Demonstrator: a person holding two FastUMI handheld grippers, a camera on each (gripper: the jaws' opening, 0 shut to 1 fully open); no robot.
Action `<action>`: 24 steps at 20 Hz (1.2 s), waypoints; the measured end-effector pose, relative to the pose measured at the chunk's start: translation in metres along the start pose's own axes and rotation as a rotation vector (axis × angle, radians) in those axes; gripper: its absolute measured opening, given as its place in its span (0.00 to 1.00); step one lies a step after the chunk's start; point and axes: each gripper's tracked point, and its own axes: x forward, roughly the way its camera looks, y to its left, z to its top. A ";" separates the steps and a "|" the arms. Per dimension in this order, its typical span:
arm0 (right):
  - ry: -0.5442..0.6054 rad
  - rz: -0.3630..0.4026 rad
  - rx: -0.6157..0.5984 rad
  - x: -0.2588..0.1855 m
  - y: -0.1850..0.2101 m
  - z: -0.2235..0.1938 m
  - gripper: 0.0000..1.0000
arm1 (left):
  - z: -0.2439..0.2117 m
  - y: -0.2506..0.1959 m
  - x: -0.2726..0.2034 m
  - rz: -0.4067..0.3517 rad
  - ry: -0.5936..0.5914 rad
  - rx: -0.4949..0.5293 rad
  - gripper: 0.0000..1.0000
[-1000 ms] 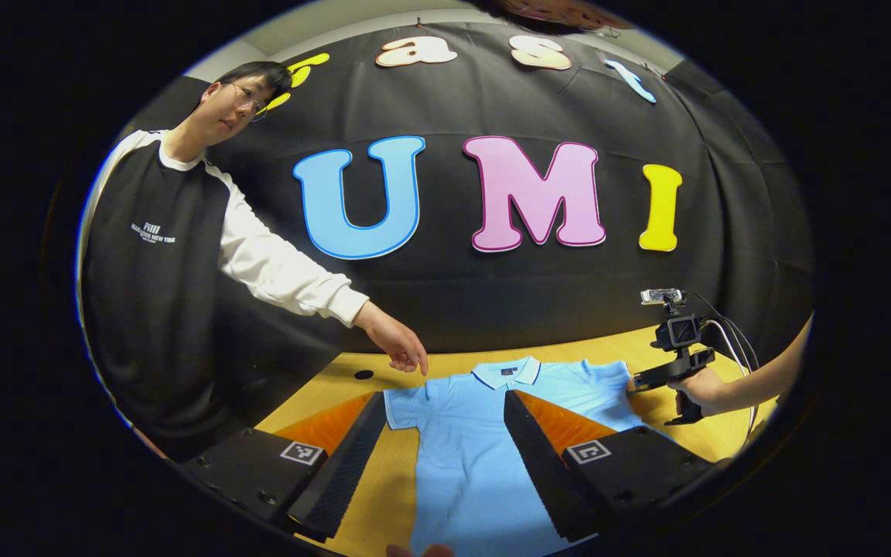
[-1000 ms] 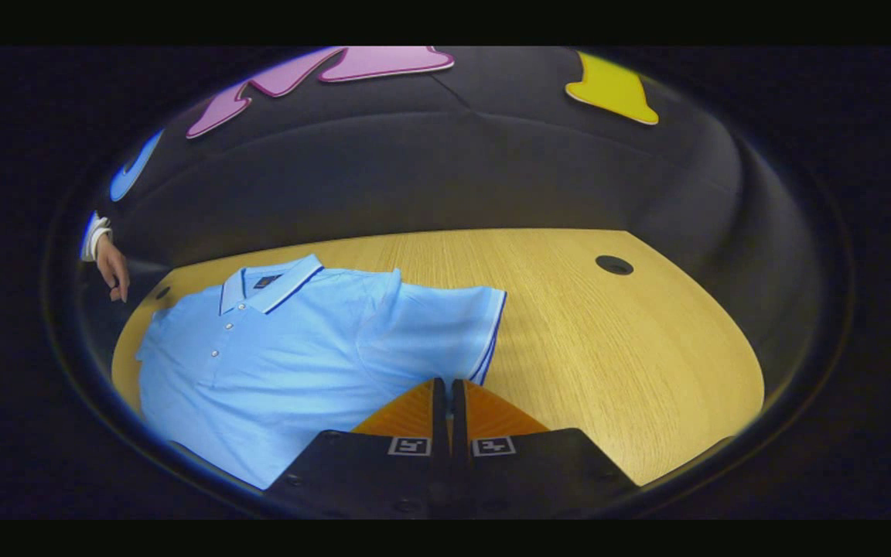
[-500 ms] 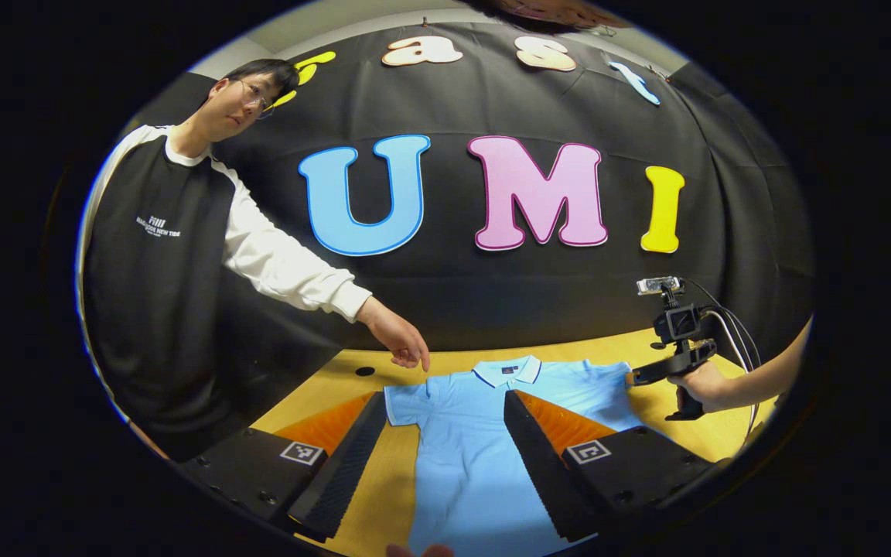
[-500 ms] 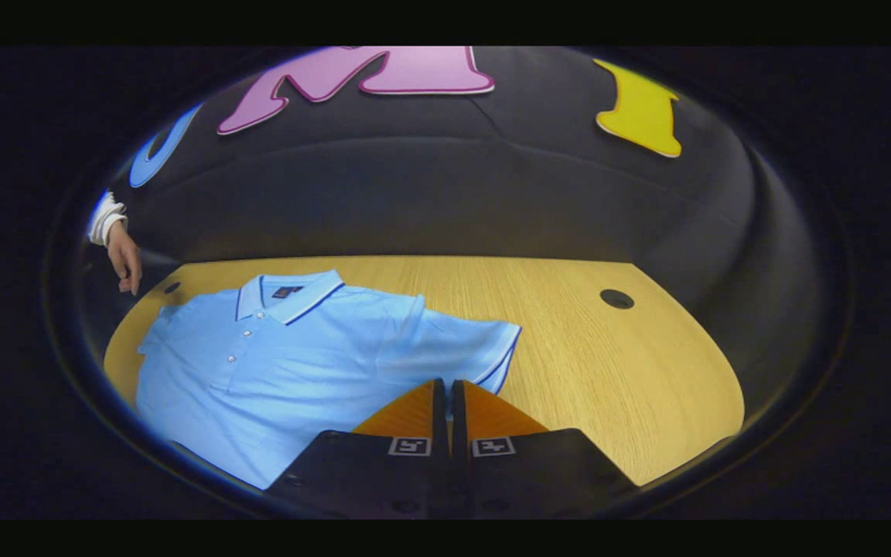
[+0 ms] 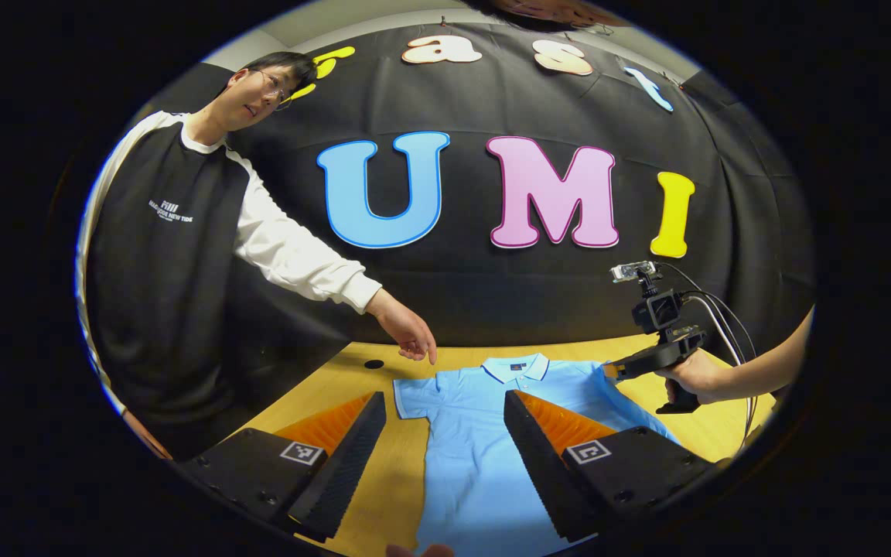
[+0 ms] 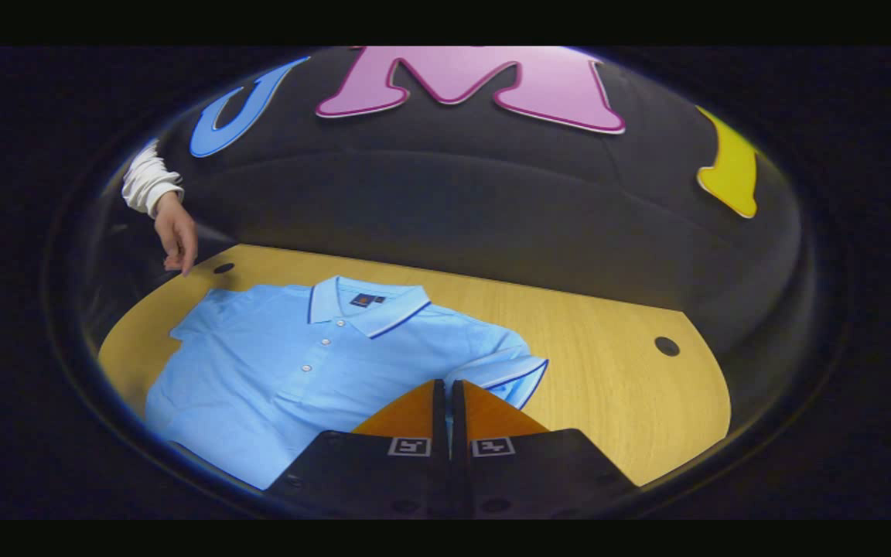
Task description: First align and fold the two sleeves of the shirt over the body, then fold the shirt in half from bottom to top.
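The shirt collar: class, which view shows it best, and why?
The right gripper view: the collar lies close and unblocked, with the buttons below it plain. In the left gripper view the collar is small and far off, beyond that gripper's open fingers.

We see our black gripper bodies with square coded markers, screws, and cables trailing behind.

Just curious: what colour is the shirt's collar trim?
Dark blue piping on the light blue collar, clearest in the right gripper view.
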 end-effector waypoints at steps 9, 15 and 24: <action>0.016 0.140 -0.156 0.017 0.110 0.012 0.05 | -0.013 0.034 -0.015 0.042 0.010 -0.025 0.98; 0.099 0.165 -0.249 0.032 0.139 -0.020 0.05 | -0.018 0.043 -0.013 0.058 0.025 -0.036 0.98; 0.140 0.219 -0.388 0.019 0.154 -0.036 0.05 | -0.017 0.044 -0.013 0.065 0.024 -0.036 0.98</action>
